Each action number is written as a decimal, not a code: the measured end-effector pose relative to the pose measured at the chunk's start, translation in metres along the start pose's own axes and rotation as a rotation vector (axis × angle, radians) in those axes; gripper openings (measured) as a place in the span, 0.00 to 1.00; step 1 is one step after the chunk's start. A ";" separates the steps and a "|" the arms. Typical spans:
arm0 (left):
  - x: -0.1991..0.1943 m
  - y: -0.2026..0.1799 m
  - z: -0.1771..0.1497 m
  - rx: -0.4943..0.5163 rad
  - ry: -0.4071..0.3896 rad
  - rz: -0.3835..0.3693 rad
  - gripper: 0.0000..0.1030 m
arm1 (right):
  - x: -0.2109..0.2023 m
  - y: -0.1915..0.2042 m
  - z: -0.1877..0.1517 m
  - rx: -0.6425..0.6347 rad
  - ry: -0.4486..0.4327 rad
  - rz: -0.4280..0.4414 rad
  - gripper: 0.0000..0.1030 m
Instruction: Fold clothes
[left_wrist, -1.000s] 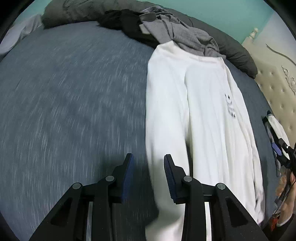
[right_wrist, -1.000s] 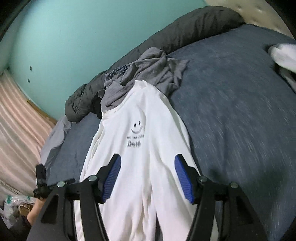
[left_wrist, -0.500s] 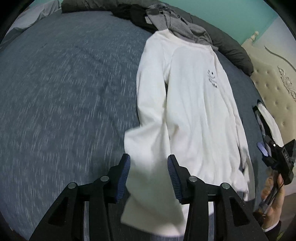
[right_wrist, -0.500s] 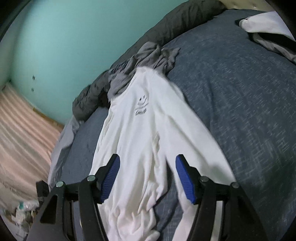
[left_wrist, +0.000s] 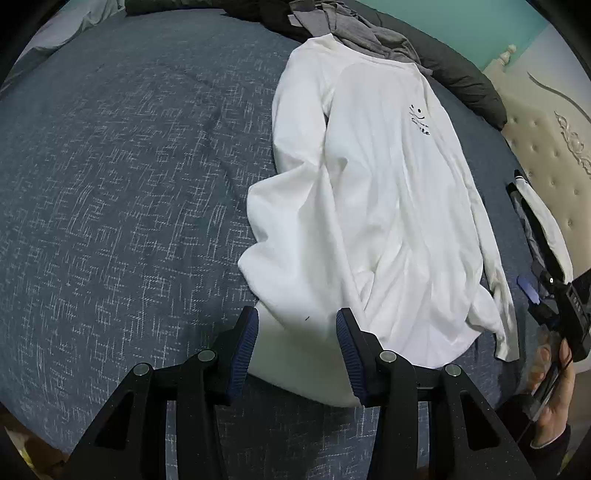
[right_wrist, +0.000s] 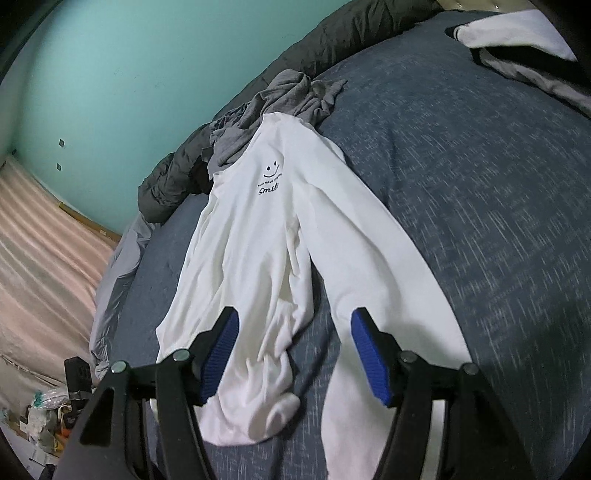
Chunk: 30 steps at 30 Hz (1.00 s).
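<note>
1. Lying face-up on the blue bedspread (left_wrist: 110, 184), the white long-sleeved shirt (left_wrist: 388, 206) runs lengthwise away from both grippers.
2. Left gripper (left_wrist: 297, 349) gapes empty over the hem; right gripper (right_wrist: 293, 354), equally wide and empty, straddles a sleeve (right_wrist: 373, 266).

I am leaning over a wide bed covered in a dark blue bedspread (left_wrist: 122, 192) flecked with pale threads. A dark grey duvet (right_wrist: 354, 40) lies bunched along its far edge. Behind that stands a plain turquoise wall (right_wrist: 147, 74) with two small marks on it. To my right rises a cream headboard (left_wrist: 550, 147), button-tufted, with carved scrollwork and a small finial. To my left hangs a pale pink curtain (right_wrist: 40, 251), faintly striped. Below it sits blurred clutter I cannot identify. The light is dim and even.
</note>
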<state>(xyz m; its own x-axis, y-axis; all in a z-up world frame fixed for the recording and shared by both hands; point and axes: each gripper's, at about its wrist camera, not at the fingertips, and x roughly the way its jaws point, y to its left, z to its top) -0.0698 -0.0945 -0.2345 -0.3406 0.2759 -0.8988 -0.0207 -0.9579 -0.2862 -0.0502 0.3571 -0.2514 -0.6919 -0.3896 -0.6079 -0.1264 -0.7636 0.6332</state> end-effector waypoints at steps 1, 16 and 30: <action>0.000 0.002 0.000 -0.003 -0.003 0.009 0.46 | -0.001 -0.001 -0.002 0.001 -0.001 -0.006 0.62; 0.011 0.020 -0.007 -0.057 0.036 0.016 0.50 | -0.005 -0.009 -0.002 0.019 -0.030 -0.002 0.62; 0.009 0.012 -0.013 -0.007 0.049 -0.015 0.08 | -0.005 -0.015 0.000 0.042 -0.033 -0.006 0.62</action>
<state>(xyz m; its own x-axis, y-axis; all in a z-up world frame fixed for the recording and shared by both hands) -0.0609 -0.1022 -0.2506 -0.2935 0.2935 -0.9098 -0.0188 -0.9533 -0.3015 -0.0450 0.3700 -0.2580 -0.7139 -0.3673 -0.5962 -0.1597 -0.7435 0.6493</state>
